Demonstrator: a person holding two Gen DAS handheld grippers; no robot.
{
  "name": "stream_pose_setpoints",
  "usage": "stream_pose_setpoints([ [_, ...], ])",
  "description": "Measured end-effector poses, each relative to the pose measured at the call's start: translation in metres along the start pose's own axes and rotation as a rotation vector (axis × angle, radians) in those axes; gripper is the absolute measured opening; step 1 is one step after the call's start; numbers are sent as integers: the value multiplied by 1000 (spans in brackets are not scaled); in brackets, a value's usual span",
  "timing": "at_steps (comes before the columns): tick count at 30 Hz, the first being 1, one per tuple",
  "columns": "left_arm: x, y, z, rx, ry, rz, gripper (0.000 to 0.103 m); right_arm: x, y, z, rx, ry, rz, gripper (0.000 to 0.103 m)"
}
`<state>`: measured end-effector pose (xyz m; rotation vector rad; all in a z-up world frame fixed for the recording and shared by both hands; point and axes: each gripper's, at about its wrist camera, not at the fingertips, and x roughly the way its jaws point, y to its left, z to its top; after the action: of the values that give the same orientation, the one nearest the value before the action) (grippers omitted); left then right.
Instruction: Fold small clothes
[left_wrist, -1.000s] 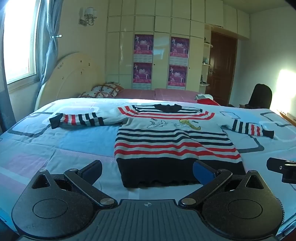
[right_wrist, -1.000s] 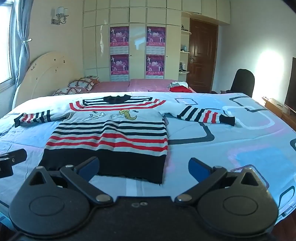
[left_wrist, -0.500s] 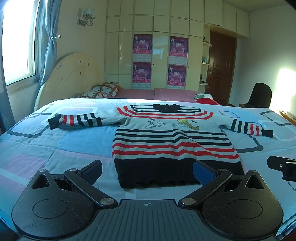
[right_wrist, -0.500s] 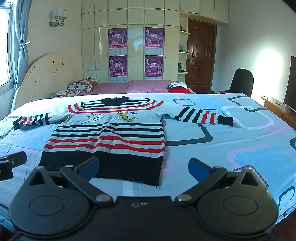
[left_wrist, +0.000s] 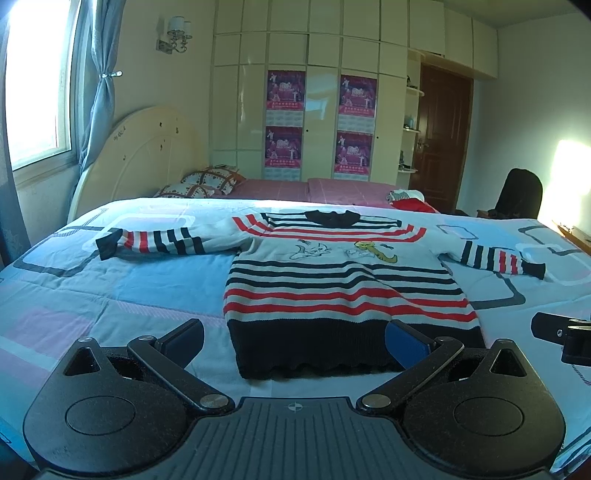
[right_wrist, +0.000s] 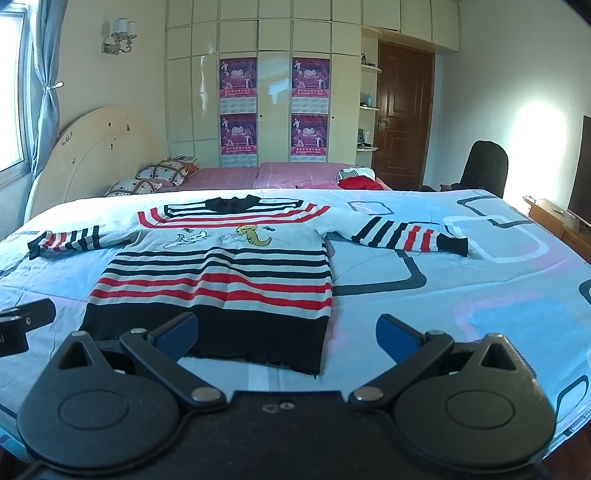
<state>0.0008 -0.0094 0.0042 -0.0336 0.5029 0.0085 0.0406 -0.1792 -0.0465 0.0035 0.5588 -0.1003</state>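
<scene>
Right now, through my left wrist camera, I see the sweater (left_wrist: 343, 280) spread flat and face up on the bed (left_wrist: 110, 295), collar away from me and the dark hem nearest, so its long axis runs straight away from the rig. My left gripper (left_wrist: 293, 338) is spread wide with nothing between its fingers, hovering just short of the hem; the left finger sits over bare bedspread to the left of the sweater and the right finger overlaps the hem toward its right part, so the hem's left corner lies between them. The left sleeve (left_wrist: 155, 242) stretches out sideways, well apart from the gripper and further up the bed. At the right edge of this view a dark piece of the other rig shows. Through my right wrist camera, the same sweater (right_wrist: 218, 273) lies ahead and to the left, and my right gripper (right_wrist: 288, 332) is likewise released and empty, its fingers straddling the hem's right corner. The right sleeve (right_wrist: 406, 234) reaches out to the right, up by the shoulder line. I judge no fold has been made yet. Each gripper is nearest its own hem corner, so the coming move turns on whether I take the hem or travel forward and outward to the sleeves; the left arm is nearer the left sleeve, the right arm the right one.
</scene>
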Motion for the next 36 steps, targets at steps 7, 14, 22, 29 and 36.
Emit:
stream_pose_setpoints([
  [7, -2, 0, 0, -1, -3, 5, 103, 0, 2, 2, -8, 1, 4, 103],
  [14, -1, 2, 0, -3, 0, 6, 103, 0, 2, 2, -8, 1, 5, 103],
  [22, 0, 2, 1, -3, -2, 3, 103, 0, 3, 2, -8, -1, 4, 103],
  [29, 0, 0, 1, -3, -4, 7, 103, 0, 4, 2, -8, -3, 5, 103],
  [36, 1, -1, 1, -4, -6, 8, 103, 0, 5, 3, -8, -3, 5, 103],
])
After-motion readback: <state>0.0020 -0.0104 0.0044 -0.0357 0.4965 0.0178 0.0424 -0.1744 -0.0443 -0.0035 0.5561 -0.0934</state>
